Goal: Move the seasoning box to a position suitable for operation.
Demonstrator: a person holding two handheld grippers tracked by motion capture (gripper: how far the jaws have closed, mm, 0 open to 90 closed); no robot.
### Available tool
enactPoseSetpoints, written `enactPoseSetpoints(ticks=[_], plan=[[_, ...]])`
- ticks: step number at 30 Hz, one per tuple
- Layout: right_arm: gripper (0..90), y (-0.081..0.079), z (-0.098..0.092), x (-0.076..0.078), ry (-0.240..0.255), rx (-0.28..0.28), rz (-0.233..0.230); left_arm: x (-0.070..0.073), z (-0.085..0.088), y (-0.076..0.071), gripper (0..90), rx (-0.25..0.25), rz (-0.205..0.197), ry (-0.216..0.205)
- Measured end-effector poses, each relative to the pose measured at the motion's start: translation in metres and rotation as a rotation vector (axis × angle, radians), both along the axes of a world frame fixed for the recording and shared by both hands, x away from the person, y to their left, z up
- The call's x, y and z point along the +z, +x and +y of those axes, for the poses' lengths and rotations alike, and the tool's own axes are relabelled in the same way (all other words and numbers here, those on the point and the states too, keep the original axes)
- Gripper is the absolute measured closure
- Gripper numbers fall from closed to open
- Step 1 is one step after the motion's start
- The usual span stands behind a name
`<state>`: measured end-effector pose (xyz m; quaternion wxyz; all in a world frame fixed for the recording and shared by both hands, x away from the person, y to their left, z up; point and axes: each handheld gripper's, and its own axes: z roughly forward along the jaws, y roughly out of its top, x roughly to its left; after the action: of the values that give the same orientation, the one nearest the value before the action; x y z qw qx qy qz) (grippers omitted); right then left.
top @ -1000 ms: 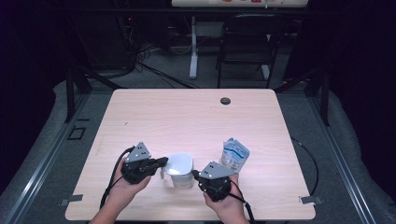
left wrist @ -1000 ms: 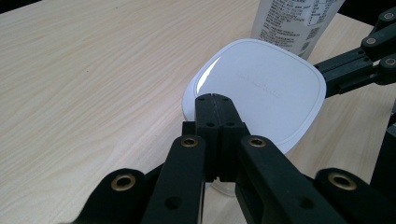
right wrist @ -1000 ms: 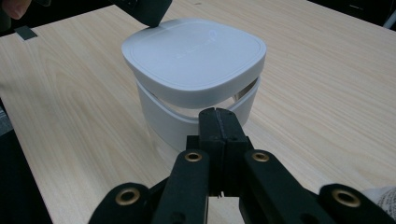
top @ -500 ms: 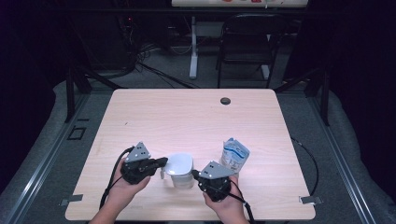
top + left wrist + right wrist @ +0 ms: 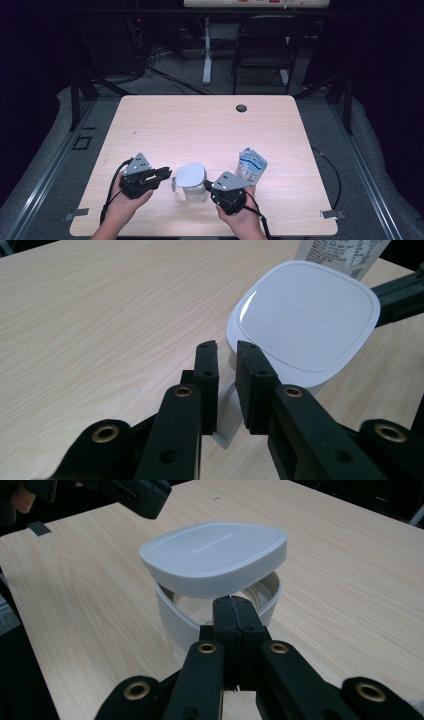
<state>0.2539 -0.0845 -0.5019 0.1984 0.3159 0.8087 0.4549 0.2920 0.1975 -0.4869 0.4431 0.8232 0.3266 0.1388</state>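
Note:
A white tub (image 5: 194,191) with a rounded square lid (image 5: 191,175) stands near the table's front edge. My left gripper (image 5: 169,176) reaches in from the left; in the left gripper view its jaws (image 5: 227,352) are pressed on a thin grey handle (image 5: 225,415) at the tub's side, below the lid (image 5: 305,320). My right gripper (image 5: 209,186) comes from the right. In the right gripper view its jaws (image 5: 235,607) are shut at the lid's near edge, and the lid (image 5: 215,555) sits raised and tilted above the tub's rim (image 5: 172,615).
A white and blue pouch (image 5: 251,165) stands upright just right of the tub, behind my right gripper. The wooden table (image 5: 200,125) has a black grommet hole (image 5: 241,108) near its far edge. A black chair (image 5: 262,45) stands beyond the table.

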Motion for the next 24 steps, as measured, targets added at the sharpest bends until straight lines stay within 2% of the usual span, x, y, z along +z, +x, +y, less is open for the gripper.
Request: enactPoseSetpoints(ticks=[10, 19, 24], plan=[[90.0, 0.004, 0.004, 0.004, 0.010, 0.016, -0.003, -0.007, 0.011, -0.005, 69.4, 0.041, 0.008, 0.004], [90.0, 0.006, 0.009, 0.010, 0.022, 0.029, -0.009, -0.013, 0.017, -0.007, 67.4, 0.067, 0.023, 0.023], [90.0, 0.004, 0.014, 0.014, 0.018, 0.036, -0.015, -0.014, 0.022, -0.008, 67.4, 0.084, 0.028, 0.019]])
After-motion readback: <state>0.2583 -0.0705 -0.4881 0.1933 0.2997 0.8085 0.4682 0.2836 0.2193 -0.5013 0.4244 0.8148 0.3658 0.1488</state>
